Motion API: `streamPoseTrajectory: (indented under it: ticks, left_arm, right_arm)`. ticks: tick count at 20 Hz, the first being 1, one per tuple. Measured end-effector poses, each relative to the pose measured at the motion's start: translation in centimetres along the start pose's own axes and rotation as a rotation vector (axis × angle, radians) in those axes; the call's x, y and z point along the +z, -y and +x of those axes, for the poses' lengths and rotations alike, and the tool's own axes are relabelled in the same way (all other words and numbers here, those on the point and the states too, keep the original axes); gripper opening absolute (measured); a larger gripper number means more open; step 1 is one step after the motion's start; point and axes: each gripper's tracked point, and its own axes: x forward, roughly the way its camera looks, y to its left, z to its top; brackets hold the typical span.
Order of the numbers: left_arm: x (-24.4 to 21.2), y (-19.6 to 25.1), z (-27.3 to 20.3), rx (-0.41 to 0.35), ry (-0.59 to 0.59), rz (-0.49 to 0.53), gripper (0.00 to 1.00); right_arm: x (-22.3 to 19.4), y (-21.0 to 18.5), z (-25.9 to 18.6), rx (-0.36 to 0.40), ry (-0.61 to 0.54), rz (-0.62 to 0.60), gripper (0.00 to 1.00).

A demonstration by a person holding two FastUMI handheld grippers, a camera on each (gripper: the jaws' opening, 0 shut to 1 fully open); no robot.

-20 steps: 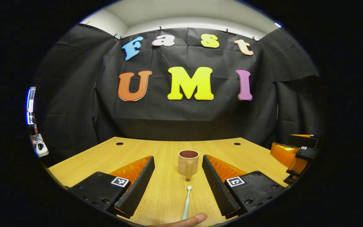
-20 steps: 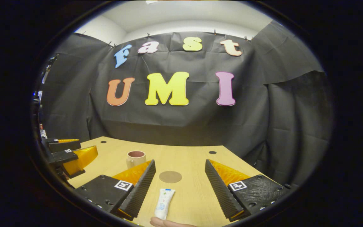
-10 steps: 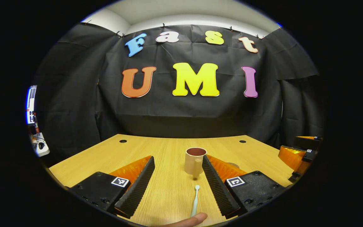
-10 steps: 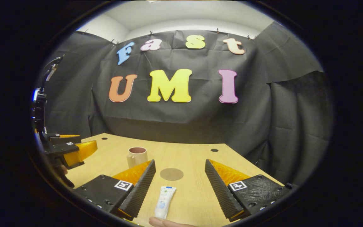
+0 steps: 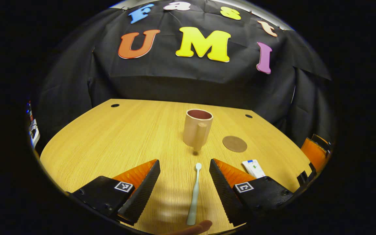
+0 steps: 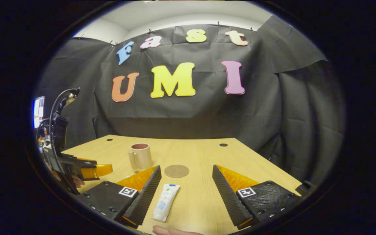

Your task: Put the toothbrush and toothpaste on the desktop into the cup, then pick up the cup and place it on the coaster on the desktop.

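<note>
wooden desktop (image 5: 116,137) across the lower frame, backed by black cloth wall (image 6: 273,107); white ceiling (image 6: 175,14) seen at top.

I see a light wood-grain desktop (image 5: 109,137) with dark round holes. The cup (image 5: 197,130) is beige outside, reddish-brown inside. The toothbrush (image 5: 194,195) is pale mint. The coaster (image 6: 176,171) is plain brown. The toothpaste (image 6: 165,202) tube is white with blue and green print.
</note>
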Motion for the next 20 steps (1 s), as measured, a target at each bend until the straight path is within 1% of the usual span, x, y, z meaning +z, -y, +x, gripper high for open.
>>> streamPoseTrajectory:
  ticks: [2,5,6,7,8,9,10,11,12,14,15,16,17,18,19,20]
  left_arm:
    - [-1.3,0.9,0.6,-0.005,-0.04,0.054,0.97]
    - [-3.7,2.6,1.4,-0.043,-0.109,0.103,0.95]
    - [-4.3,3.1,1.4,-0.061,-0.132,0.119,0.99]
    - [-4.7,3.3,1.5,-0.071,-0.141,0.136,0.9]
    - [-4.8,3.2,1.5,-0.073,-0.147,0.147,0.86]
    - [-4.9,2.9,1.5,-0.06,-0.149,0.15,0.76]
    - [-5.0,2.6,1.7,-0.051,-0.155,0.142,0.7]
    - [-5.3,2.4,1.7,-0.048,-0.166,0.131,0.59]
    - [-5.6,2.3,1.8,-0.05,-0.181,0.115,0.58]
    - [-5.2,2.1,1.8,-0.058,-0.173,0.092,0.55]
    - [-5.3,2.0,1.8,-0.063,-0.172,0.082,0.47]
    - [-5.2,1.8,1.8,-0.064,-0.172,0.079,0.43]
    - [-5.3,1.8,2.0,-0.069,-0.166,0.076,0.3]
    - [-5.1,1.8,2.1,-0.078,-0.159,0.071,0.29]
    - [-5.1,1.8,2.0,-0.085,-0.153,0.062,0.18]
    - [-5.0,1.8,2.0,-0.094,-0.148,0.05,0.17]
  right_arm:
    - [-0.9,-0.6,0.4,0.016,-0.023,-0.002,0.95]
    - [-2.6,-1.4,1.0,0.025,-0.067,-0.026,0.94]
    - [-2.9,-1.5,1.2,0.026,-0.078,-0.028,0.94]
    - [-3.4,-1.7,1.4,0.03,-0.088,-0.031,0.94]
    - [-3.5,-1.9,1.4,0.029,-0.094,-0.034,0.94]
    - [-3.7,-1.8,1.5,0.027,-0.097,-0.038,0.94]
    - [-3.7,-1.8,1.5,0.025,-0.1,-0.04,0.95]
    - [-3.9,-1.9,1.6,0.026,-0.101,-0.041,0.95]
    - [-3.8,-1.9,1.5,0.024,-0.102,-0.04,0.95]
    - [-3.8,-1.8,1.6,0.026,-0.103,-0.037,0.95]
    - [-3.8,-1.8,1.6,0.023,-0.104,-0.032,0.95]
    - [-3.8,-1.8,1.7,0.021,-0.108,-0.025,0.95]
    - [-4.0,-1.9,1.8,0.023,-0.115,-0.016,0.95]
    - [-4.2,-2.1,1.9,0.024,-0.131,-0.003,0.94]
    - [-4.7,-2.5,2.0,0.033,-0.149,0.009,0.95]
    - [-5.0,-2.9,2.1,0.044,-0.167,0.019,0.94]
